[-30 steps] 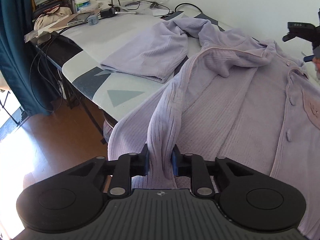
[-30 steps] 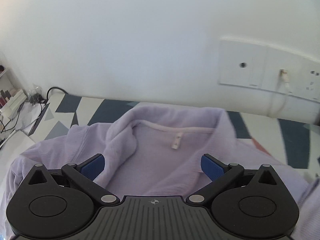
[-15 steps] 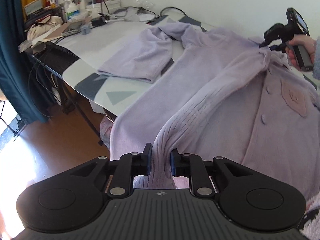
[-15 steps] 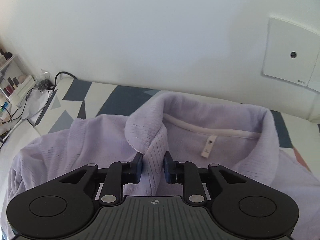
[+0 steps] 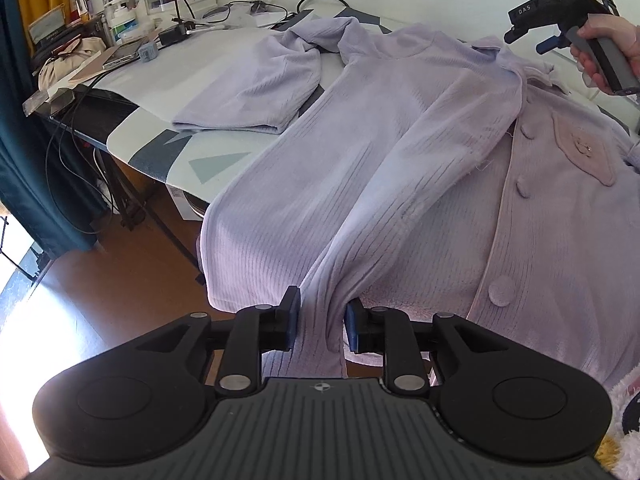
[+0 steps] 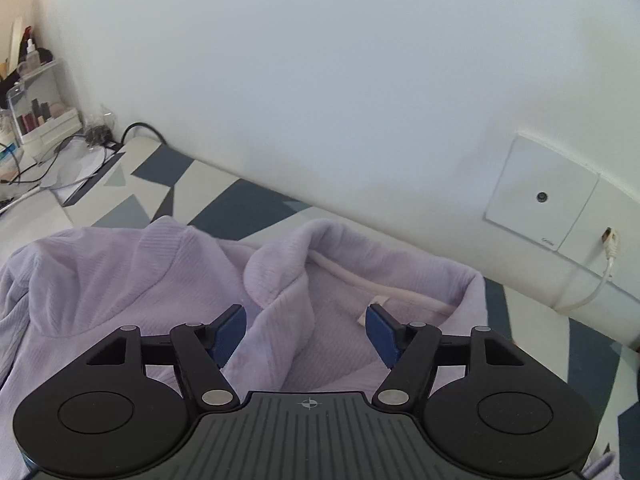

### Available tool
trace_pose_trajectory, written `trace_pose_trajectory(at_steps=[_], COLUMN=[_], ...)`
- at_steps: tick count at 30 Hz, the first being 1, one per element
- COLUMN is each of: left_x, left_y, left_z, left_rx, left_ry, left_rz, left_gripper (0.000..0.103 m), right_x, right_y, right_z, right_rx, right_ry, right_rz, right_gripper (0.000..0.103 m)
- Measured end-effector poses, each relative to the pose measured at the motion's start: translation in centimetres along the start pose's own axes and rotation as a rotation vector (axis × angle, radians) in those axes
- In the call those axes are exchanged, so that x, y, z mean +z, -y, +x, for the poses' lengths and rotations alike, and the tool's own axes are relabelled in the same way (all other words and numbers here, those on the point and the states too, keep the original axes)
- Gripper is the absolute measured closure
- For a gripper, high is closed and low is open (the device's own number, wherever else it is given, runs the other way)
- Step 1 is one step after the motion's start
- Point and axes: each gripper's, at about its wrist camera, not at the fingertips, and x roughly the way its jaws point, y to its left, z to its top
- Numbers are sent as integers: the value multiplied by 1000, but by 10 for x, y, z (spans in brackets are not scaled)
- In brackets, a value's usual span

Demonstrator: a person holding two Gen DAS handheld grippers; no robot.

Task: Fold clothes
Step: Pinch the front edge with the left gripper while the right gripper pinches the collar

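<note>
Left wrist view: my left gripper [image 5: 320, 320] pinches the hem edge of the lilac cardigan [image 5: 400, 152], a ridge of ribbed knit bunched between the pads. The jaws have just eased a little wider, yet the fabric sits between them and looks held. The cardigan lies button-side up across the patterned table [image 5: 168, 160], 1 sleeve [image 5: 256, 88] spread out toward the clutter, and the near hem hangs over the table's edge. My right hand [image 5: 604, 52] carries the other gripper above the collar, clear of the cloth.

Right wrist view: my right gripper [image 6: 306, 330] is spread; its jaws have just been opening, and the collar [image 6: 280, 276] lies below and between the pads without being pressed.

I judge the knit soft, light and limp: it will sag and stretch wherever it is unsupported, and 1 layer may slide on another. The firmest holds are the banded edges, the hem, the button placket [image 5: 504, 208] and the collar seam.
</note>
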Motion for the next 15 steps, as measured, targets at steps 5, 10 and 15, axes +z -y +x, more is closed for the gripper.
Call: trace_pose_trajectory(at_steps=[5, 10, 15], left_x=[-4, -13, -18], left_y=[2, 0, -2], left_z=[1, 10, 14], left_rx=[0, -39, -77], left_ry=[9, -29, -55], left_rz=[2, -19, -13], left_gripper=[74, 65, 68], right_x=[-21, -50, -61], right_y=[0, 7, 8], right_z=[-11, -11, 6], right_rx=[69, 196, 192], right_ry=[-70, -131, -144], right_rz=[63, 198, 235], right_gripper=[49, 50, 71])
